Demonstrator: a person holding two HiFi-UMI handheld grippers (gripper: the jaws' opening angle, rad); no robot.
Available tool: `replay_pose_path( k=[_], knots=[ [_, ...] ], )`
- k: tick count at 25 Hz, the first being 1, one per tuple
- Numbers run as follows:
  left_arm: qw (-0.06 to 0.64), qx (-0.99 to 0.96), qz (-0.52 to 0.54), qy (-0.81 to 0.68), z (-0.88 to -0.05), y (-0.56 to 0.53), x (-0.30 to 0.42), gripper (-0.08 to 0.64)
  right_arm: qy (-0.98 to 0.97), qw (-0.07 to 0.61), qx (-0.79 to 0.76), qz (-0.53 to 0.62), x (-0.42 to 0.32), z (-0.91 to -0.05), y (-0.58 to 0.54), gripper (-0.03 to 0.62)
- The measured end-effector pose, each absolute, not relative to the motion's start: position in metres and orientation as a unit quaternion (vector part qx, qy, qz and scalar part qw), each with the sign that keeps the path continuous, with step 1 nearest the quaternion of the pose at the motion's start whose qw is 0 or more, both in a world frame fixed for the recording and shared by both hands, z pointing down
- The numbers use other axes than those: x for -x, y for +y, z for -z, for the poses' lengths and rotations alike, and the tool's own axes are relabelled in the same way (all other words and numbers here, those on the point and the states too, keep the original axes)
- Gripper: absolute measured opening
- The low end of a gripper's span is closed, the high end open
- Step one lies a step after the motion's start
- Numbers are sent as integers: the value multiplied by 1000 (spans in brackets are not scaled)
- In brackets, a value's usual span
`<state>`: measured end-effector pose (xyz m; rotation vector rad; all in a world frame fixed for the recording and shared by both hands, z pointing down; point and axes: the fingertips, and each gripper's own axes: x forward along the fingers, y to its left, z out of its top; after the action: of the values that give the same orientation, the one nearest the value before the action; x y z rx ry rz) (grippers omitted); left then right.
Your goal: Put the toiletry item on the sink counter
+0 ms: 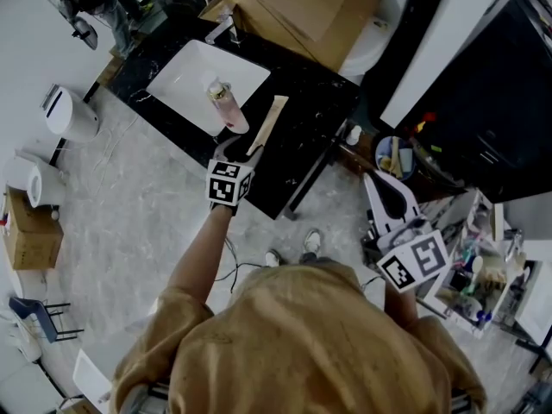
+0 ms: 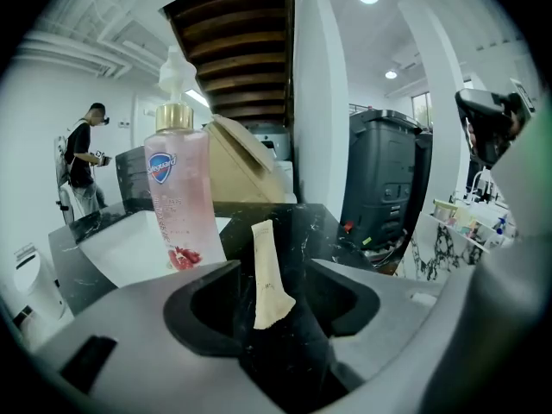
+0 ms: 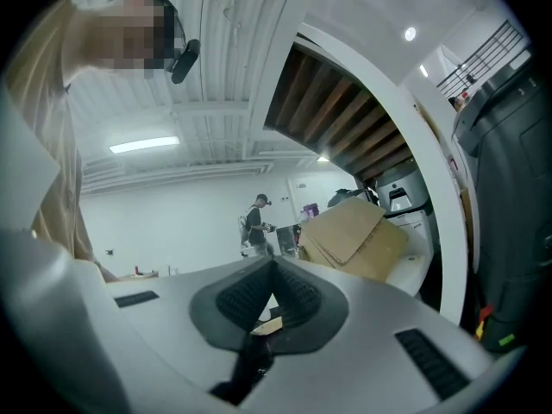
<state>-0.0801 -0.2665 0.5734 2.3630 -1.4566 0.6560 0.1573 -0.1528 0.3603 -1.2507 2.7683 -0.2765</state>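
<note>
The left gripper (image 2: 274,267) reaches forward on an outstretched arm, jaws wide apart; the right gripper (image 3: 274,270) is level, jaws together.

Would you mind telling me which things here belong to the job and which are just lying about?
Job: cream tube lying on the sink counter; open left gripper.
Lying about: soap bottle, cardboard box, black bin.

Ahead of the jaws of the left gripper (image 2: 274,274), a pink soap bottle (image 2: 179,201) is seen leftward, cardboard (image 2: 246,166) beyond, a dark bin (image 2: 384,179) rightward.
</note>
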Motion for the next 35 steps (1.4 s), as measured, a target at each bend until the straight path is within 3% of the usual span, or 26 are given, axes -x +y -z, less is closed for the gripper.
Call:
replay_pose_path(
  k=[5,12,15,35],
  knots=[
    [156,-823,-192,-511,-561,-260,87,194,914,36,396,88,-135,-361,-146,2],
    [125,-832,-139,-523,-507,-253,103,43,917,25,389,83,-112,-359,-141,2],
    [98,-834,-112,-531,-477,-243,113,11,920,19,384,79,-100,-358,-142,2],
    [-34,-796,55,-602,-302,-150,212,5,928,39,369,39,-62,-322,-177,2]
  ],
)
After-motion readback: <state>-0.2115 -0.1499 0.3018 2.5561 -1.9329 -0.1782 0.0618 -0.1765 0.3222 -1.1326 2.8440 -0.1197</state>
